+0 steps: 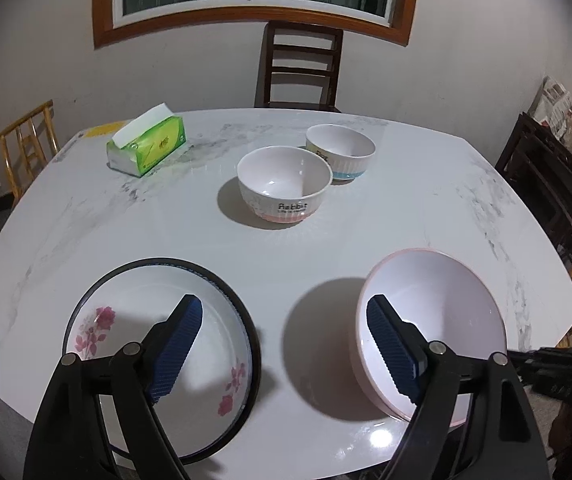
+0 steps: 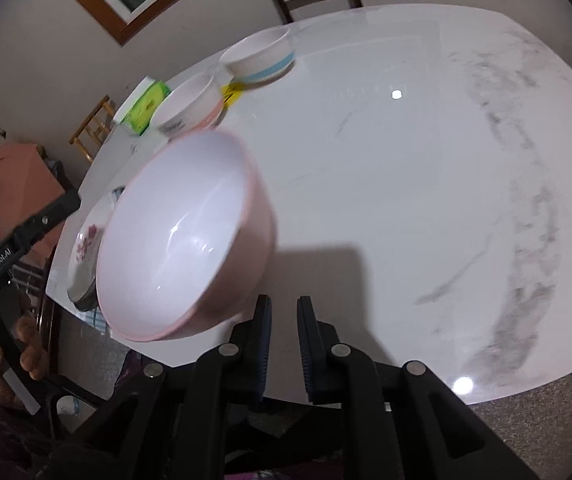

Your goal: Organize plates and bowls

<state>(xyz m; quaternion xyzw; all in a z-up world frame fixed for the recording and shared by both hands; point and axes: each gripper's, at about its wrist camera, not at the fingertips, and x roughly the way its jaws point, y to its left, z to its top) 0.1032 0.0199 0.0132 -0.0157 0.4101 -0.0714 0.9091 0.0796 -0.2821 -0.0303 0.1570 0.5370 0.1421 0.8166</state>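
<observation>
Left fingers (image 1: 284, 308): spread wide, holding nothing; one pad hangs over the flowered plate (image 1: 141, 320), the other over the pink bowl (image 1: 442, 320).
Right fingers (image 2: 283, 308): nearly pressed together, a narrow gap, gripping nothing; the pink bowl sits just beside the left pad, contact unclear.
Pink bowl: near edge of the worktop (image 1: 165, 220), mouth tilted toward the left camera.
Flowered plate: flat at the near edge, black rim, well apart from the pink bowl.
Rabbit bowl (image 1: 283, 184): upright, mid-worktop.
Blue-banded bowl (image 1: 342, 152): upright, just behind the Rabbit bowl.
Tissue box (image 1: 147, 144): far left.
</observation>
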